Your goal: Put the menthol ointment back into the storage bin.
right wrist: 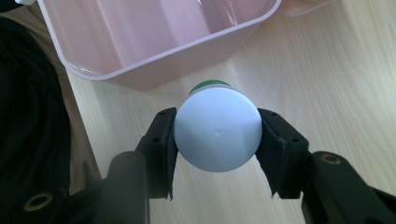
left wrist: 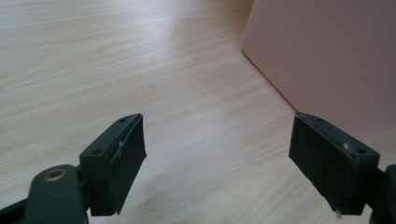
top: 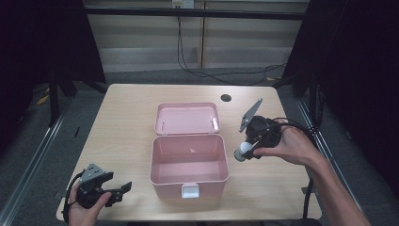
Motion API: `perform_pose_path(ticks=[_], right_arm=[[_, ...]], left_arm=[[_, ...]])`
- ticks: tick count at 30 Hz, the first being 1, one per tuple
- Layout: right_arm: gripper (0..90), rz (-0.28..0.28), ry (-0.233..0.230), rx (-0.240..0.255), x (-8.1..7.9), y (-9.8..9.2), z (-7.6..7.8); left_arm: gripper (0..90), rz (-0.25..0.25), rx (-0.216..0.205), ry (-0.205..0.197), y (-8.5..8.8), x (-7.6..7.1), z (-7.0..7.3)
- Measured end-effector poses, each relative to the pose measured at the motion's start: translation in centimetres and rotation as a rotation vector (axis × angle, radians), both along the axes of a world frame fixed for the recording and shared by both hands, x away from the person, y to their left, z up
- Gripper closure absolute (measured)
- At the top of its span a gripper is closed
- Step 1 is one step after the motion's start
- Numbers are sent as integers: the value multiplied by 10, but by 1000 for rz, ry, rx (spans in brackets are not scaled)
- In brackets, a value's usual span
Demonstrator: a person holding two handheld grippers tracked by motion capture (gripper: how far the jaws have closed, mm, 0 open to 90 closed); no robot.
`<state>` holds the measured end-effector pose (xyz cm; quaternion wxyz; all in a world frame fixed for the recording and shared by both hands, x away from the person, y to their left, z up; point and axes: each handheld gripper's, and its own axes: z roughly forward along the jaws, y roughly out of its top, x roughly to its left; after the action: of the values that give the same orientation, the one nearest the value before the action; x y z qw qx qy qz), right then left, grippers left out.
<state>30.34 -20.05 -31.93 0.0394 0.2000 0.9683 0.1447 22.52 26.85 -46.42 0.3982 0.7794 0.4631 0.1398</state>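
My right fingers [right wrist: 217, 135] clamp the white-capped bottle [right wrist: 217, 133] beside the open pink box [top: 189, 162] (likely its destination); left fingers [left wrist: 233, 165] wait apart near the surface's [top: 127, 117] front-left corner.

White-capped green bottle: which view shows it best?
Right gripper view: the white-capped green bottle sits large between the right gripper pads, cap toward the camera. High view shows it small, beside the pink plastic box.

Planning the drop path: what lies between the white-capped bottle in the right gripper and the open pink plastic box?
Only bare wooden table. In the right gripper view, the white-capped bottle clamped in the right gripper sits just outside the pink box's near wall.
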Motion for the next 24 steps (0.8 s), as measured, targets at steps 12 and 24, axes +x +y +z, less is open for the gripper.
perform_pose_path(ticks=[12, 24], right_arm=[[512, 8, -28, 20, 1, 5, 22], [512, 64, -39, 27, 3, 32, 41]], left_arm=[[184, 2, -3, 6, 0, 0, 0], [185, -4, -3, -5, 0, -1, 0]])
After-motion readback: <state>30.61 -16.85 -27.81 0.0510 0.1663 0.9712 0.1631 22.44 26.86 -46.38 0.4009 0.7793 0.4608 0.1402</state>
